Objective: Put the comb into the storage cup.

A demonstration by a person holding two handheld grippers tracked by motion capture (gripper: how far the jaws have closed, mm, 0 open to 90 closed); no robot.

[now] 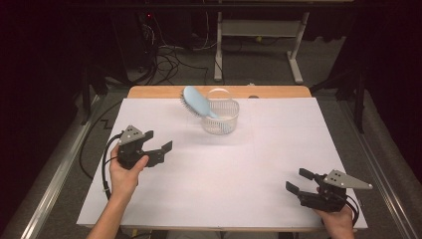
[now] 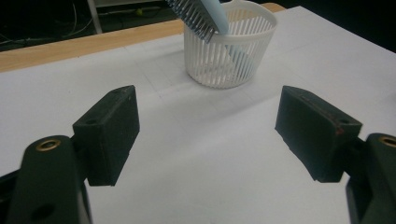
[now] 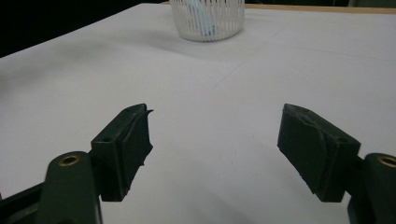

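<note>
A light blue hairbrush [image 1: 197, 101] stands handle-down in a white slotted basket [image 1: 222, 119] at the back middle of the table, its bristled head leaning out to the left. In the left gripper view the hairbrush [image 2: 201, 13] and basket [image 2: 229, 51] lie ahead. The basket [image 3: 208, 18] sits far off in the right gripper view. My left gripper [image 1: 158, 142] hovers open at the left, nothing between its jaws. My right gripper [image 1: 297, 181] rests open near the front right corner, also with nothing in it.
White paper [image 1: 268, 149] covers the table, with a wooden edge [image 1: 278, 92] showing at the back. Cables and a desk frame [image 1: 259, 45] lie on the floor beyond. Metal rails run along both sides of the table.
</note>
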